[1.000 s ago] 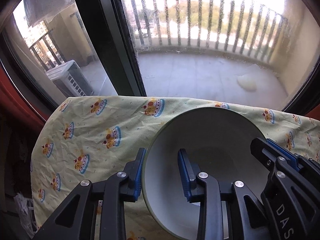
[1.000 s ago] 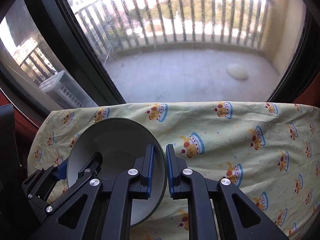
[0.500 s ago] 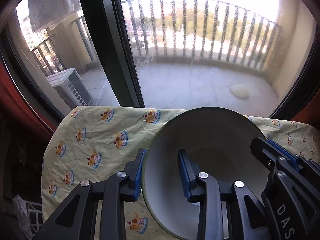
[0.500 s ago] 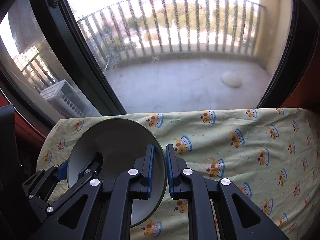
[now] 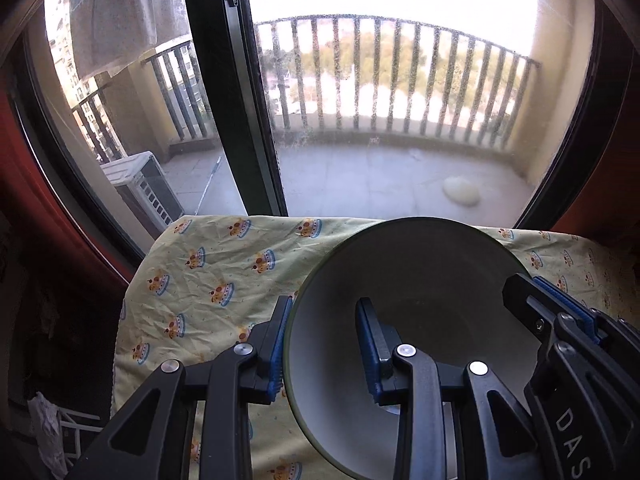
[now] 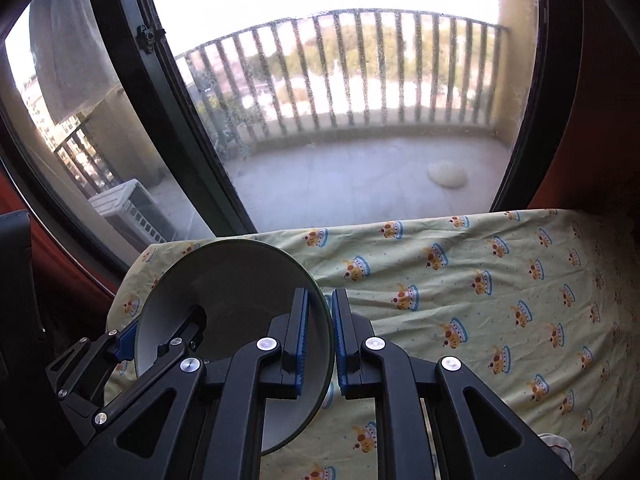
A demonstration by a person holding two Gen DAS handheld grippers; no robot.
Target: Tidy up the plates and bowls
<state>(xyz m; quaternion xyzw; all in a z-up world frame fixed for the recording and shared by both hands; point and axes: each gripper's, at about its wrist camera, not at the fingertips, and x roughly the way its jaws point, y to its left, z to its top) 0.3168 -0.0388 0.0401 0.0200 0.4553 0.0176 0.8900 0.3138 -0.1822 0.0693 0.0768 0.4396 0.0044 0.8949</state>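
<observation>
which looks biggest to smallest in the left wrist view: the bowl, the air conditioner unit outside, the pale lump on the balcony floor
1. bowl, far largest, though it sits nearest the camera
2. air conditioner unit
3. pale lump, smallest; both lie well beyond the glass, so true sizes stay unsure

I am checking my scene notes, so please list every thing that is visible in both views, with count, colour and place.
bowl: one, pale inside with green rim, held above the cloth by both tools
cloth: one, yellow with crown print, covering the surface below
window frame: one, black, behind the cloth
balcony railing: one, dark bars, outside
air conditioner unit: one, white, outside at left
left tool: one, black with blue pads, shut on the bowl's rim
right tool: one, black with blue pads, shut on the opposite rim
</observation>
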